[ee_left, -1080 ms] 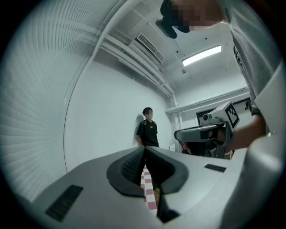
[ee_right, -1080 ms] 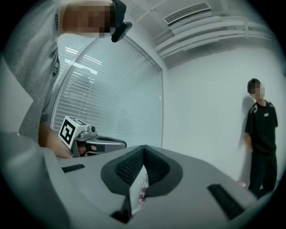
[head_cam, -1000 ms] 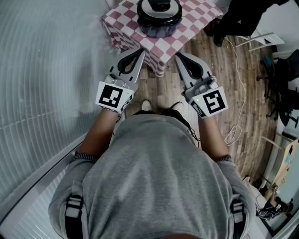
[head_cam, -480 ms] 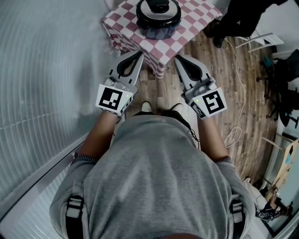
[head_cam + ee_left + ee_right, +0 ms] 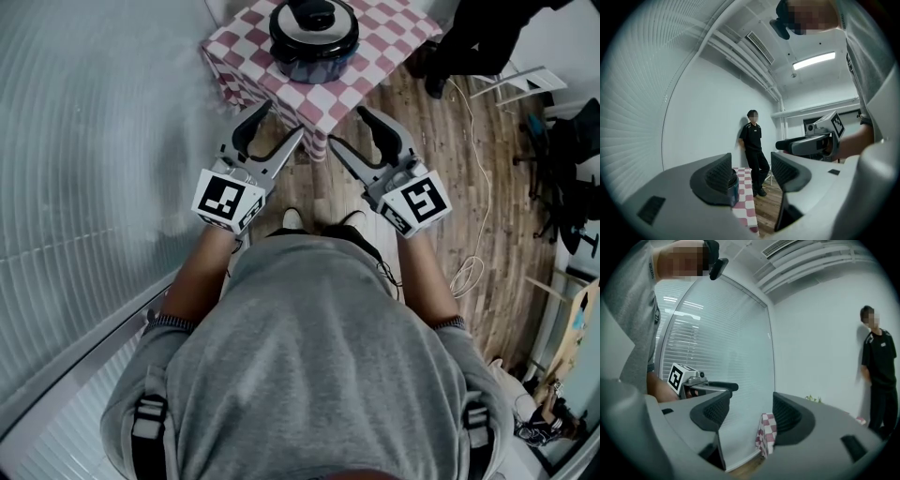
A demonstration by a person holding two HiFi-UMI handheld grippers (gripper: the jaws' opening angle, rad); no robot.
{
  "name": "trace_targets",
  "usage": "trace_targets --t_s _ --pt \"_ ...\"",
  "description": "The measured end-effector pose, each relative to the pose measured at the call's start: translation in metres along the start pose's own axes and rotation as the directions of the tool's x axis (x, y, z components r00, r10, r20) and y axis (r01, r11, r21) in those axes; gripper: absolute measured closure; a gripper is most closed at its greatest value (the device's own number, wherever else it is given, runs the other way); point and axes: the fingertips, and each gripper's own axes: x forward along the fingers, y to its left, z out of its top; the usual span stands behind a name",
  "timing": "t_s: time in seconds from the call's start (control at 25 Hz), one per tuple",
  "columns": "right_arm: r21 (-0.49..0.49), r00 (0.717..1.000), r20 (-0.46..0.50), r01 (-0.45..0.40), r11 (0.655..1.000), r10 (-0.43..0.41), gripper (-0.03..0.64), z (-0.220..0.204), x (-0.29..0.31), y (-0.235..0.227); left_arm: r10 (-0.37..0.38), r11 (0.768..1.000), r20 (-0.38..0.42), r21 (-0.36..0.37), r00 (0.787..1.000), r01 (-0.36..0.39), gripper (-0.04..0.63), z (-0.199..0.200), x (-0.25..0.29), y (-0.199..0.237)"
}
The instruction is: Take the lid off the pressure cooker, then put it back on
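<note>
Left tongs (image 5: 282,120) and right tongs (image 5: 345,127) just opening, jaws apart with nothing between them, held side by side above the wooden floor (image 5: 441,187), short of the checked-cloth desk (image 5: 370,66), pressure cooker (image 5: 312,64) on it, lid (image 5: 314,23) on.

Tablecloth (image 5: 384,42) checked red and white. Pressure cooker (image 5: 314,62) dark-bodied; lid (image 5: 340,25) silver-grey, knob (image 5: 315,11) black. Floor (image 5: 450,187) brown wood-grained planks. Marker cubes (image 5: 225,199) (image 5: 419,202) printed black on white. Sweatshirt (image 5: 309,356) grey.
</note>
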Motion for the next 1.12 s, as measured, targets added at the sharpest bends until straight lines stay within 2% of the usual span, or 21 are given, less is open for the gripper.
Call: trace_targets --t_s 0.12,0.32,0.6,1.12 --pt "-0.014 1.000 -0.007 -0.020 1.000 0.020 0.258 -0.001 -0.004 0.000 -0.011 1.000 -0.011 -0.017 1.000 0.011 0.281 -0.002 0.003 -0.004" --pt "-0.021 0.999 -0.009 -0.040 0.999 0.040 0.216 0.003 -0.013 -0.014 0.004 1.000 0.000 -0.024 1.000 -0.004 0.262 0.001 0.015 -0.010" --pt "-0.036 0.997 -0.009 -0.083 0.996 0.083 0.213 0.004 -0.033 -0.037 0.024 1.000 0.031 -0.015 0.999 -0.023 0.261 0.007 0.038 -0.037" --pt "-0.041 0.987 0.009 -0.159 0.986 0.160 0.212 -0.006 -0.077 -0.096 0.131 0.991 0.016 0.006 0.991 -0.131 0.261 0.000 0.087 -0.072"
